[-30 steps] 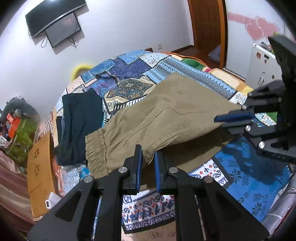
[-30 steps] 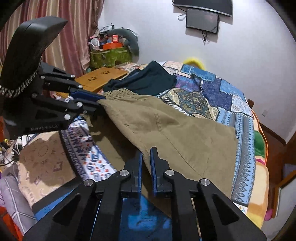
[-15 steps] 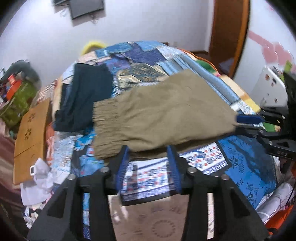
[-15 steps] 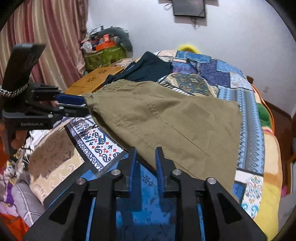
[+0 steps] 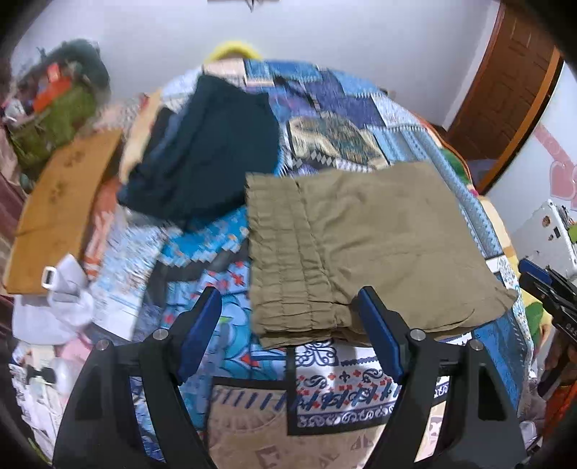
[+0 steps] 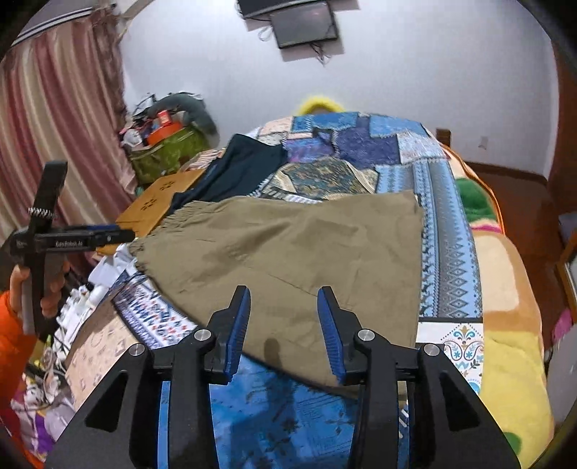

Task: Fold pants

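The left gripper (image 5: pixel 288 324) and right gripper (image 6: pixel 284 326) are both spread above folded, crinkled khaki pants (image 5: pixel 364 245) on a patchwork bedspread (image 6: pixel 447 231).

Bedroom, bed in the middle

White walls (image 6: pixel 414 72), wall TV (image 6: pixel 304 23), striped pink curtains (image 6: pixel 61 119), wooden door (image 5: pixel 505 90), patchwork quilt (image 6: pixel 360 144) on the bed.
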A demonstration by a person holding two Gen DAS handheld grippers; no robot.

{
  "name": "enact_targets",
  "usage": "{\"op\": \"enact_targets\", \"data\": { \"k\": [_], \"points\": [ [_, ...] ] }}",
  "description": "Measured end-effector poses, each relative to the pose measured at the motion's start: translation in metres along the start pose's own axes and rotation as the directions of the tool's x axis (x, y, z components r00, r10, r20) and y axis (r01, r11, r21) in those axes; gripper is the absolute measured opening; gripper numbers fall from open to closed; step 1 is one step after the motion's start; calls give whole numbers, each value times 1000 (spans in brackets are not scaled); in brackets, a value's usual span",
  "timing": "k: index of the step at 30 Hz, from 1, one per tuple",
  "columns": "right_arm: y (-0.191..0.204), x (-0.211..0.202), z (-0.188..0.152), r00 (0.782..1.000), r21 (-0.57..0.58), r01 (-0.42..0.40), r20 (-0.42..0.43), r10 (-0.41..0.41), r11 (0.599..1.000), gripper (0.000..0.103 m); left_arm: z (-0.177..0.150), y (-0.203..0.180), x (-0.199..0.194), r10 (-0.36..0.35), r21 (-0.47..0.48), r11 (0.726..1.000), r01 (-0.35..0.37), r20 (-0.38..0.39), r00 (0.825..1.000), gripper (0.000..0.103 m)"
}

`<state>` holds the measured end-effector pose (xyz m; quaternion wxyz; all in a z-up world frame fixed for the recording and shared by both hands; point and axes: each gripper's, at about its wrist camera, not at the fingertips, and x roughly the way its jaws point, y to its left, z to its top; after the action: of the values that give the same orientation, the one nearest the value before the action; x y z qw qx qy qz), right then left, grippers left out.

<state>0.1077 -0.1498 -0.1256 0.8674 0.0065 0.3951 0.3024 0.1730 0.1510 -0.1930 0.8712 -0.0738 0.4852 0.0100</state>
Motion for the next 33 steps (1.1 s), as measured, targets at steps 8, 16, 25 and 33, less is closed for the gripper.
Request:
{"op": "enact_targets", "data": {
  "k": [8,16,25,33],
  "points": [
    [-10,28,-10,998,92,-29,-60,34,995,35,-7,-14,16,9,55,998,-8,-2,1000,55],
    [4,40,0,996,63,-63,-62,66,996,35,-10,-17,5,61,114,991,-65,41,997,50],
    [14,61,-4,988,0,-83,-129,82,997,45,-25,-2,18,37,54,998,-39,26,999,55],
    [-36,38,-32,985,62,69,-163,-58,996,45,-28,0,19,42,44,998,-44,46,998,60]
  ]
}}
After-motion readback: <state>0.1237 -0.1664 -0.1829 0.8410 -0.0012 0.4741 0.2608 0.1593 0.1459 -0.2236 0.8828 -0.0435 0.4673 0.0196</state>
